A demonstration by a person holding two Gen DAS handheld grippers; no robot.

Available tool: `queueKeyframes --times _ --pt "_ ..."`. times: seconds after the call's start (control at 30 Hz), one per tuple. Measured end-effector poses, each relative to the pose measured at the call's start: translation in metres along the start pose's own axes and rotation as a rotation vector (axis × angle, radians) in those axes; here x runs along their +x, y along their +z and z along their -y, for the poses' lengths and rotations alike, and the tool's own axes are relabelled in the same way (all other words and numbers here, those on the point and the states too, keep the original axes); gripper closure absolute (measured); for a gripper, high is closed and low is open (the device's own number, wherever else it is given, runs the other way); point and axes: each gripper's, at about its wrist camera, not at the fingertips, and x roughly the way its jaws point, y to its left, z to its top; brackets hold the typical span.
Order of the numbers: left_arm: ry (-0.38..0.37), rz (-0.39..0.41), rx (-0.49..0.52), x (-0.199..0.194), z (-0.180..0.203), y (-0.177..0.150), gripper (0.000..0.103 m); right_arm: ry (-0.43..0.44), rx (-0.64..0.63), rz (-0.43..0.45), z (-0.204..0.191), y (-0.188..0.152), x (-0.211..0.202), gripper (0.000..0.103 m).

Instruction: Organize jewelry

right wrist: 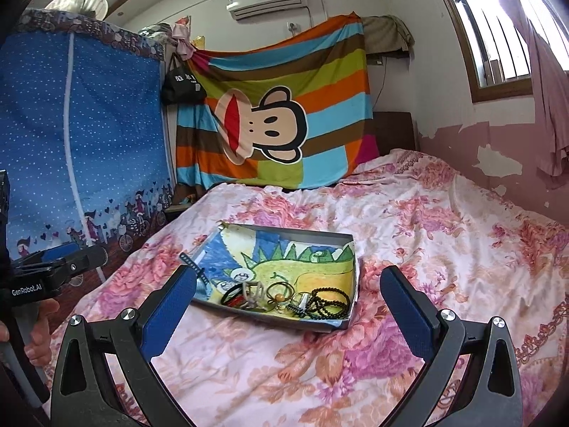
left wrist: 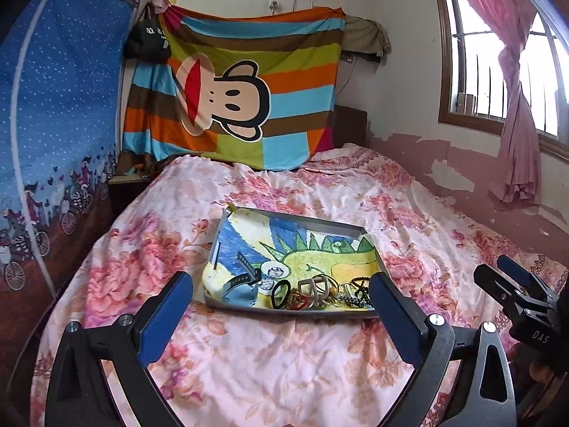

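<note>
Two grippers hover over the floral bedspread (right wrist: 409,220), jaws spread wide and holding nothing: the left gripper (left wrist: 281,315) and the right gripper (right wrist: 288,313). Just beyond both sets of jaws sits a shallow grey tray (left wrist: 249,211) lined with a dinosaur drawing (right wrist: 306,267); along its near edge lie a black beaded bracelet (right wrist: 329,300), black hair ties (left wrist: 281,293), a beige claw clip (left wrist: 314,286) and a dark watch strap (left wrist: 245,270)

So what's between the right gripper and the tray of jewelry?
Only bare floral bedspread, seen in the right wrist view: the open right gripper hangs short of the tray, nothing in its jaws.
</note>
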Motion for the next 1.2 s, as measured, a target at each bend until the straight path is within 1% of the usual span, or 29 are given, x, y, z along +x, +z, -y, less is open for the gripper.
queueKeyframes --times 0.4,0.73,1.0,1.2 --pt "0.052 0.012 -0.003 -0.059 -0.01 -0.024 0.003 0.021 -0.03 0.035 -0.02 -0.012 -0.055 0.001" --pt "0.09 0.025 -0.004 -0.098 -0.02 -0.046 0.003 0.044 -0.039 0.028 -0.037 -0.029 -0.081 0.001" --pt "0.109 0.013 -0.003 -0.112 -0.024 -0.067 0.003 0.048 -0.046 -0.007 -0.046 -0.054 -0.084 0.001" --pt "0.121 0.016 -0.01 -0.108 -0.029 -0.087 0.003 0.041 -0.048 -0.064 -0.049 -0.074 -0.068 0.001"
